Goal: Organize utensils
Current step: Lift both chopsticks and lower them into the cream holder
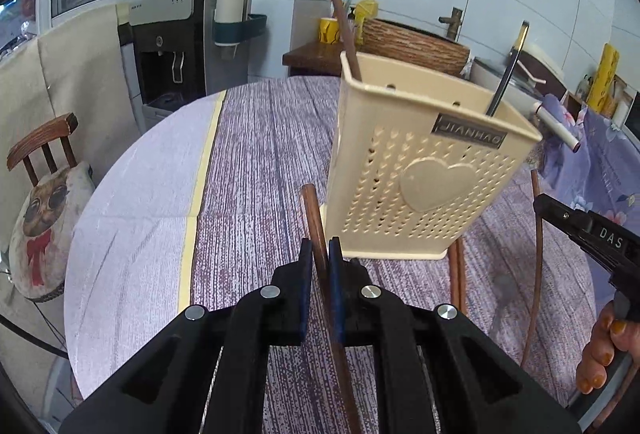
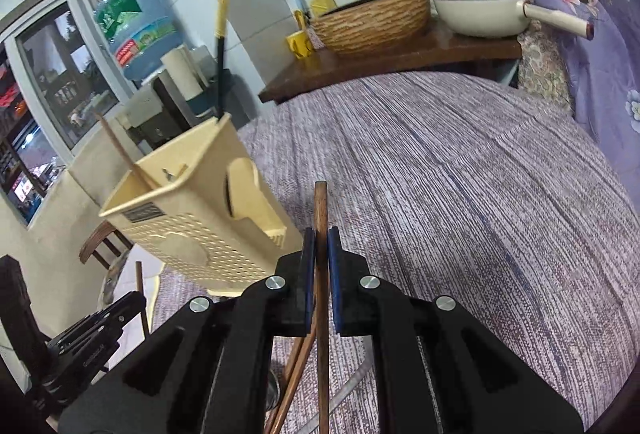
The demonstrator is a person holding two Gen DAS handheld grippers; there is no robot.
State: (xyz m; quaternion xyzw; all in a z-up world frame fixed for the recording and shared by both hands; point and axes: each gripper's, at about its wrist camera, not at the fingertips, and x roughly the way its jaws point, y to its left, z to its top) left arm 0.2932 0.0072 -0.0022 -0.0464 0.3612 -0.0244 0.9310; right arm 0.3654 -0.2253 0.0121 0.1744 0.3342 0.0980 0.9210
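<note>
Right up close, the left gripper [image 1: 320,254] has its blue-padded jaws clenched on a brown chopstick [image 1: 316,218], the stick running up between the pads and poking out just past their tips, with its long end trailing back under the camera. Over on the right, the right gripper [image 2: 319,246] is doing the same, jaws clamped tight on a second brown chopstick [image 2: 321,210] that stands nearly upright in its own view. Just beyond the left gripper sits the cream utensil holder [image 1: 420,170], perforated, with a raised heart on its front, standing on the purple-striped tablecloth [image 1: 260,154]. Inside it, a brown chopstick [image 1: 340,14] leans in the far left corner and a dark, black-handled utensil [image 1: 506,74] rises on the right side. More brown chopsticks [image 1: 456,274] lie on the cloth near the holder's right base. At the right edge of the left view, a hand [image 1: 604,350] grips the right tool's handle. Far behind the table, a woven-look basin [image 2: 372,18] and a yellow mug [image 2: 300,44] sit on a dark wooden counter [image 2: 400,62], and a water dispenser [image 1: 168,46] stands at the far left.
</note>
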